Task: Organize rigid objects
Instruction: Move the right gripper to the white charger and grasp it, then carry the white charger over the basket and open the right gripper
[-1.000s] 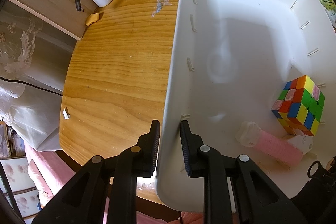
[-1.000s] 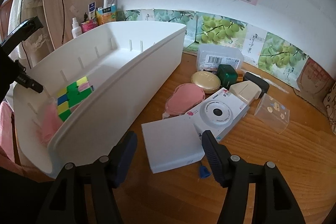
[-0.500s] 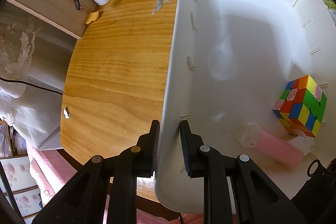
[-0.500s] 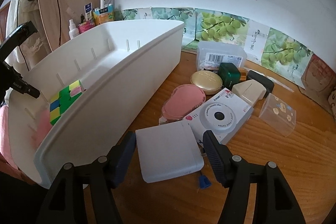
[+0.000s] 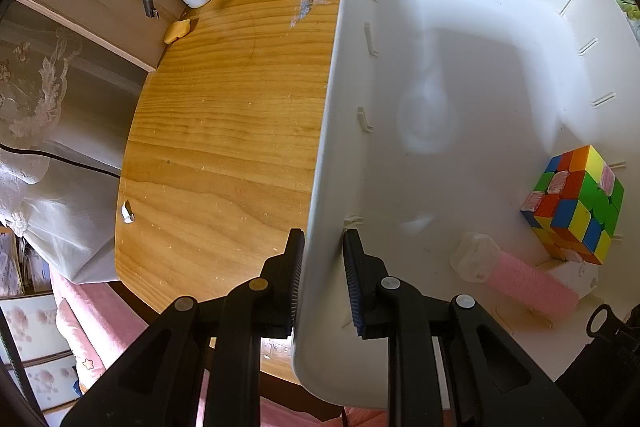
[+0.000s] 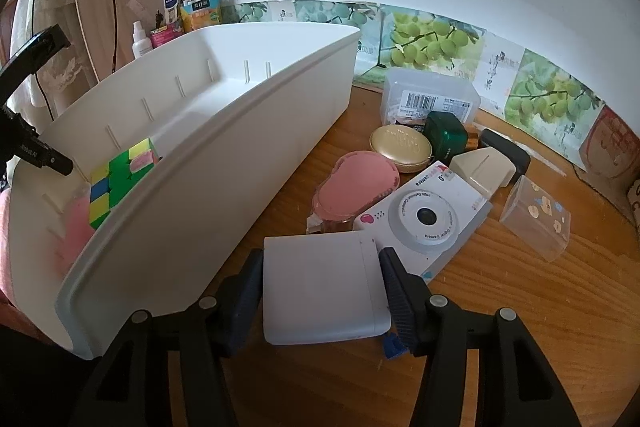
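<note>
Wooden bench [image 5: 224,131] under it all, and the big white bin [image 6: 224,163] sits toward its left edge, the left claw [image 5: 322,267] clamped on the bin's near wall. Inside, at the near end, a colourful puzzle cube [image 5: 576,203] rests beside a pink roller [image 5: 528,287]. On the bench right of the bin, the right claw [image 6: 322,291] is closing around the flat white box [image 6: 324,291], just in front of the toy camera [image 6: 424,219].

Left wrist cam: steep down-look, close over the white plastic bin's [image 5: 320,163] near wall. Right wrist cam: shallower, facing the wood tabletop [image 6: 520,307] toward the wall. Both share the bin [image 6: 224,163] and multicoloured puzzle cube [image 5: 576,203] [image 6: 116,183].
</note>
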Action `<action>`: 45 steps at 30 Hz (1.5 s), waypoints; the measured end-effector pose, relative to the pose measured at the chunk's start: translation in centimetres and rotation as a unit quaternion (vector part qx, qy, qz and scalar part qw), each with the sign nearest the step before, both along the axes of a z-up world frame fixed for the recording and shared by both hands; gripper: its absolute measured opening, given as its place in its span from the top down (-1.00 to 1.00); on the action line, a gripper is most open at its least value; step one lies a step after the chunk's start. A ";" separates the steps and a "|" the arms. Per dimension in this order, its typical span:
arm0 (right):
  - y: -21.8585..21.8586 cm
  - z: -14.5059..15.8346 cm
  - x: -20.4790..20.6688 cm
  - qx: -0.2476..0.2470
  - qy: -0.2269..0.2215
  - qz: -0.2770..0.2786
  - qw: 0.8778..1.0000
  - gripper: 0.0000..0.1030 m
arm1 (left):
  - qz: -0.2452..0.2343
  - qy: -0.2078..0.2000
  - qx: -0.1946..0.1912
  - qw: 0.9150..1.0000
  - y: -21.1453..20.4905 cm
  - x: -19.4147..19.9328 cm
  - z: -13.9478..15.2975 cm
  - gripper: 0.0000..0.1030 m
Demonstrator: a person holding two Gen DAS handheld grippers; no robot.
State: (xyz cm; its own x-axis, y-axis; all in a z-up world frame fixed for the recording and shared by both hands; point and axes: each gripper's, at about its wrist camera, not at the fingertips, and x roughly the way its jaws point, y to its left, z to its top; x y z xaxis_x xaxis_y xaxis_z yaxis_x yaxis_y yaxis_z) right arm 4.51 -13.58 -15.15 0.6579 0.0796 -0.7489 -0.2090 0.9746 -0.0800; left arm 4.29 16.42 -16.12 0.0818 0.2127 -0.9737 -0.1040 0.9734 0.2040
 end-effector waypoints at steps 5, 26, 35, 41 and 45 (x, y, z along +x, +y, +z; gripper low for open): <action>-0.4 0.1 -0.2 0.010 0.006 -0.012 1.000 -0.11 | 0.000 0.000 0.000 1.000 0.0 0.0 0.0 0.55; -2.8 3.5 -2.1 0.030 -0.032 -0.070 0.997 -0.10 | -0.004 0.000 0.002 1.000 0.0 0.2 0.0 0.55; -2.9 7.4 -2.7 0.024 -0.077 -0.070 0.994 -0.10 | -0.007 -0.001 0.003 1.000 -0.1 0.3 0.0 0.56; -2.2 9.7 -2.6 0.023 -0.101 -0.056 0.993 -0.10 | -0.007 -0.002 0.002 1.000 -0.1 0.3 0.1 0.56; -1.1 10.9 -2.3 0.023 -0.110 -0.037 0.993 -0.10 | -0.008 -0.003 0.002 1.000 -0.2 0.3 0.1 0.55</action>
